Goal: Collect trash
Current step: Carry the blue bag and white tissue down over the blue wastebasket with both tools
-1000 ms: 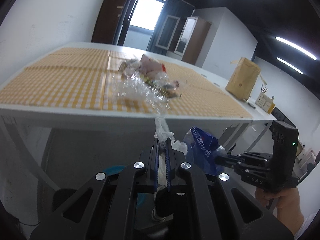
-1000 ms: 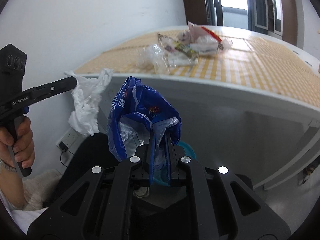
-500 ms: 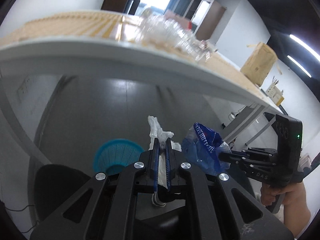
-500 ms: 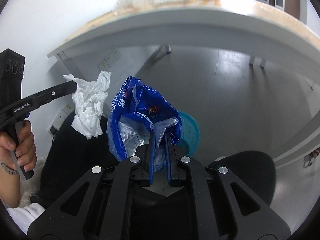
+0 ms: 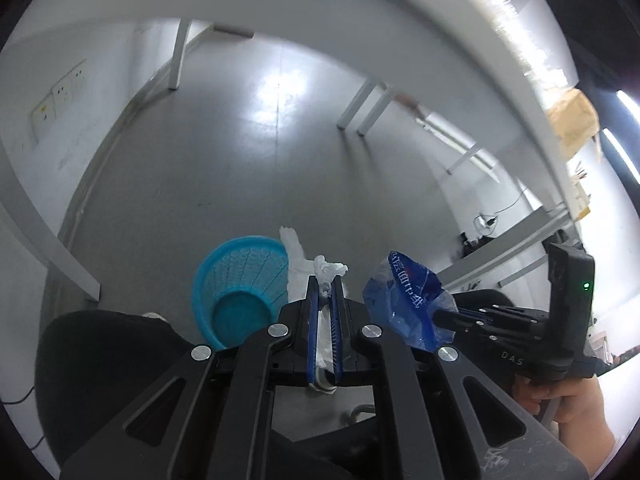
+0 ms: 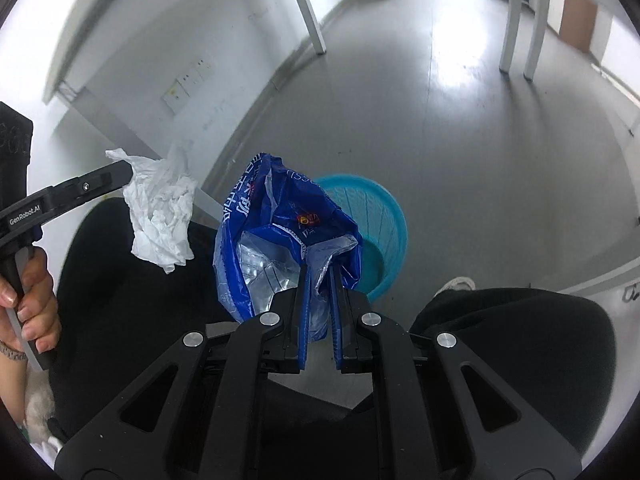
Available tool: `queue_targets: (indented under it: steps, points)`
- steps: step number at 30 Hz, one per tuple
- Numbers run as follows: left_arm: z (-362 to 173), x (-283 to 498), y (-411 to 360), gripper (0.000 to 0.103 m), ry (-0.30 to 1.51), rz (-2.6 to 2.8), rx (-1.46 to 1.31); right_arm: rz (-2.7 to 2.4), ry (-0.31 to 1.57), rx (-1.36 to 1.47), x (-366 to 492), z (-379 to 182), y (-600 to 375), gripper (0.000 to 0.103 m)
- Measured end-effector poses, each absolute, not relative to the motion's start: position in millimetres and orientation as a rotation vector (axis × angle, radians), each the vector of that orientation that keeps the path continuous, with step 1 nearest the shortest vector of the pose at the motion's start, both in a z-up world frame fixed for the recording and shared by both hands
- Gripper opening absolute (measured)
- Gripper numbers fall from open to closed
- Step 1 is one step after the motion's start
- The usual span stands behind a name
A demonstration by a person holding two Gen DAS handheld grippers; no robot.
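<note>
My left gripper (image 5: 325, 280) is shut on a crumpled white tissue (image 5: 329, 271), held in the air just right of a round blue mesh waste basket (image 5: 240, 280) on the floor. My right gripper (image 6: 319, 270) is shut on a blue and clear plastic wrapper (image 6: 276, 240), held above and in front of the same basket (image 6: 380, 224). The right wrist view shows the left gripper's fingers (image 6: 96, 184) with the tissue (image 6: 162, 208) hanging at the left. The left wrist view shows the wrapper (image 5: 408, 300) at the right.
A grey floor (image 5: 260, 140) lies below, with white table legs (image 5: 176, 56) and the table's underside above. Black-clothed knees (image 6: 520, 332) sit on both sides of the basket. A white wall with sockets (image 6: 188, 84) is at the left.
Both grippers have tilted down from the table top to the floor and basket. The tissue and the wrapper stay gripped, now close over the blue basket.
</note>
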State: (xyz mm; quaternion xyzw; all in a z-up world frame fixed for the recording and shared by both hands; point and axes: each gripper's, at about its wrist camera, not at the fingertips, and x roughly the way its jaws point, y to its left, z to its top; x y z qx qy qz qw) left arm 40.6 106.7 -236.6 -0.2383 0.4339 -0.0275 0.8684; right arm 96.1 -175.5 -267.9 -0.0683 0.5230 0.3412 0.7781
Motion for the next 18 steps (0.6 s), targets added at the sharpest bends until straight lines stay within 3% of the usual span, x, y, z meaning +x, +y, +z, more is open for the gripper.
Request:
queue_targets:
  steps: [18]
  points:
    - [-315.4,132.4,96.3,0.005,1.134,0.025,-0.483,0.665,1.322,-0.103,150.9,-345.3,-144.3,0.008]
